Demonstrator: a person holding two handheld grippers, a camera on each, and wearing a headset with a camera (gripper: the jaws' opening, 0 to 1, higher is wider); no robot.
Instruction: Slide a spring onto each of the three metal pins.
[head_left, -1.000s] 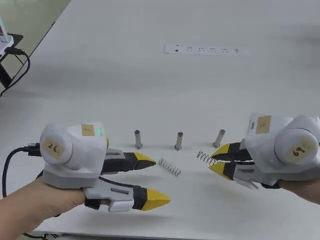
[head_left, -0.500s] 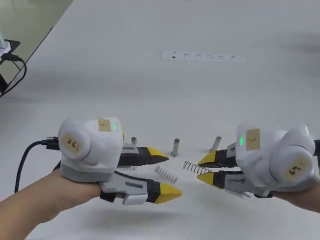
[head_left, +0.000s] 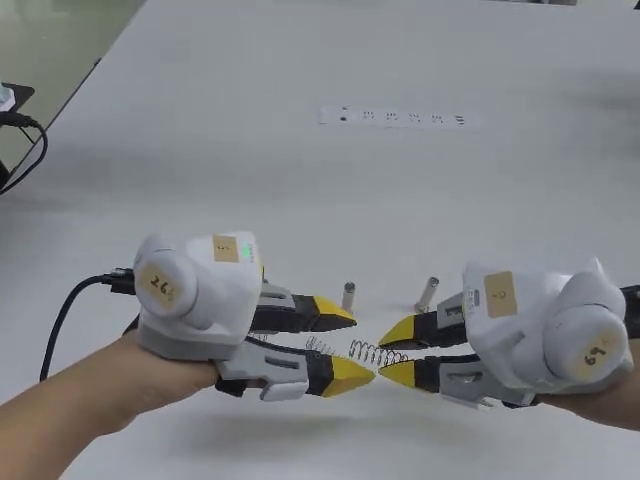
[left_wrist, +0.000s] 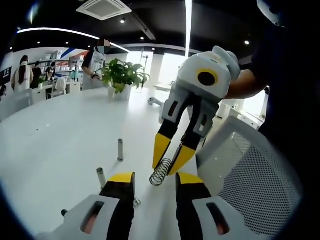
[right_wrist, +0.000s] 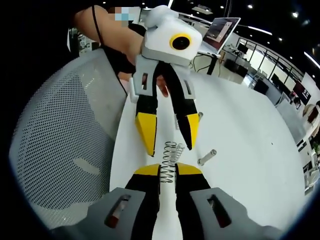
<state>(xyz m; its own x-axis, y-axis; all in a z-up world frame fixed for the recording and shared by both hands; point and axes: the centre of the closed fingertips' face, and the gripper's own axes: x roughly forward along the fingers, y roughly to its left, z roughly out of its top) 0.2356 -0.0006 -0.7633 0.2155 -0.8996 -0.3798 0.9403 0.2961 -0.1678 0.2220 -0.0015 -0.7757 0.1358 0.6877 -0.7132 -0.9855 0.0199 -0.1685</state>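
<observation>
Head view: far back on the white table (head_left: 200, 170), a power strip (head_left: 398, 118); at the left edge, a black cable (head_left: 28, 150). Nearer, a metal pin (head_left: 348, 296) upright just behind the left gripper (head_left: 358, 347), and a second pin (head_left: 428, 294) upright just behind the right gripper (head_left: 385, 356). Both grippers held low over the table, pointed at each other, tips almost meeting, one hand reaching in from the lower left, the other from the right edge. Right jaws clamped on one end of a spring (head_left: 366, 351), held level above the table; free end poking in between the left jaws, which stand apart around it. Between those left jaws, a loose spring (head_left: 318, 345) lying flat on the table, partly hidden. Left gripper view: own yellow tips spread wide at the bottom, the held spring's end just ahead of the gap, the right gripper coming down from above; two pins upright to the left, a potted plant (left_wrist: 122, 75) far behind, a mesh chair (left_wrist: 255, 170) at the right. Right gripper view: own tips pinched on the coil, the left gripper facing it with jaws wide open around the far end, a pin just beside on the table, a laptop (right_wrist: 220, 32) well behind.
</observation>
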